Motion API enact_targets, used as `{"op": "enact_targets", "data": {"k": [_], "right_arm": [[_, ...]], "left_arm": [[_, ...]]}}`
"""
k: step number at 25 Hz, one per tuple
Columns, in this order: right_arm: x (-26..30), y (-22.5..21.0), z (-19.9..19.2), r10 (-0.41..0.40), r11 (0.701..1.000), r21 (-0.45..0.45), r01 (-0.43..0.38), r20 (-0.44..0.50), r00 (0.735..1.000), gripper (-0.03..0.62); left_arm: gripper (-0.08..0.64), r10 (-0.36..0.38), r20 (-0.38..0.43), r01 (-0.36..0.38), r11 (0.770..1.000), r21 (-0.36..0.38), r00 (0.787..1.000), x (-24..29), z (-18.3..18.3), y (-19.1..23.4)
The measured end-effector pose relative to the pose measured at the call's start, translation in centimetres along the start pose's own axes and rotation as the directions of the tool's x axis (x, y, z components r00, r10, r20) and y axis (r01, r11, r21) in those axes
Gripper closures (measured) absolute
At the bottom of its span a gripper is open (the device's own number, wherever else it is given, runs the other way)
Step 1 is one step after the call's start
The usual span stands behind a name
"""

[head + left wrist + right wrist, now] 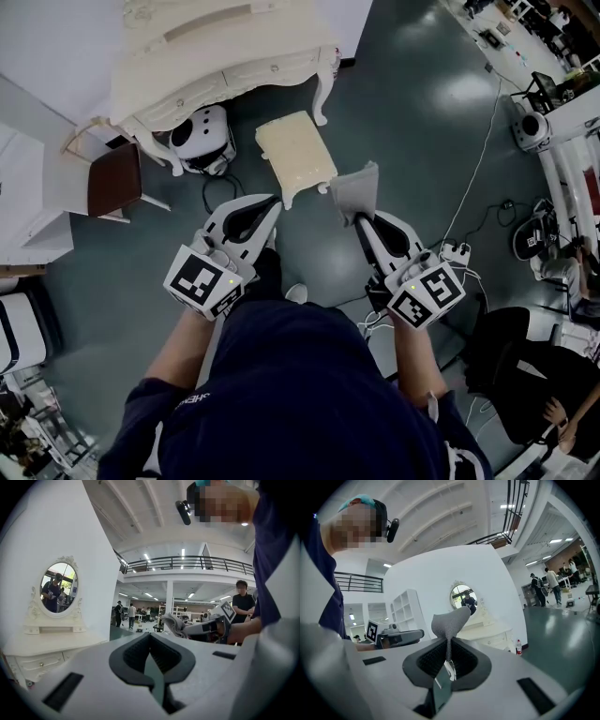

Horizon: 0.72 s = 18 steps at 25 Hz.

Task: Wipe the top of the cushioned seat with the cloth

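One cloth (355, 192), grey and knit-textured, stands up in a loose fold out of the right gripper (361, 220), whose jaws are clamped onto its lower edge; the right gripper view shows the fabric (450, 620) pinched between the dark pads, with a small white tag hanging below. The cushioned seat (295, 150), a cream stool with a pale padded top, sits on the dark floor just ahead of the cloth and slightly to its left, and the cloth is not yet touching it.

The left gripper (272, 202) is held alongside, its jaws pressed together at the tips with nothing between them.

The step in hand looks like the approach. Done well, the right gripper would come down so the free fold lies flat on the cushion instead of meeting it edge-on, then sweep in overlapping passes from one side to the other with the clamp firm. The stool looks light and the floor smooth, so heavy pressure may make it slide; the idle left gripper could brace one edge.

Beyond the seat stands a white dressing table (225, 56), with a brown chair (114, 178) further left.
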State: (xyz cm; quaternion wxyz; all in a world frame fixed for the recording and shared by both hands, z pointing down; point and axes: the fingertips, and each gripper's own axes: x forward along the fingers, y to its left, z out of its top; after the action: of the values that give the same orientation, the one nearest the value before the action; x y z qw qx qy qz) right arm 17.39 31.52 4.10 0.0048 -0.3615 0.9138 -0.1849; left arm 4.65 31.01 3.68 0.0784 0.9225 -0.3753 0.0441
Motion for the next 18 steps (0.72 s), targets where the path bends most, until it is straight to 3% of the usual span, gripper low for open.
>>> {"op": "enact_targets", "data": {"k": [18], "right_arm": [[14.0,-6.5,1.0,-0.031,0.998,0.044,0.035,-0.078,0.996,0.552]], "left_arm": [[0.552,-0.041,-0.062,0.036,0.996,-0.081,0.997,6.3,-1.6,14.2]]}}
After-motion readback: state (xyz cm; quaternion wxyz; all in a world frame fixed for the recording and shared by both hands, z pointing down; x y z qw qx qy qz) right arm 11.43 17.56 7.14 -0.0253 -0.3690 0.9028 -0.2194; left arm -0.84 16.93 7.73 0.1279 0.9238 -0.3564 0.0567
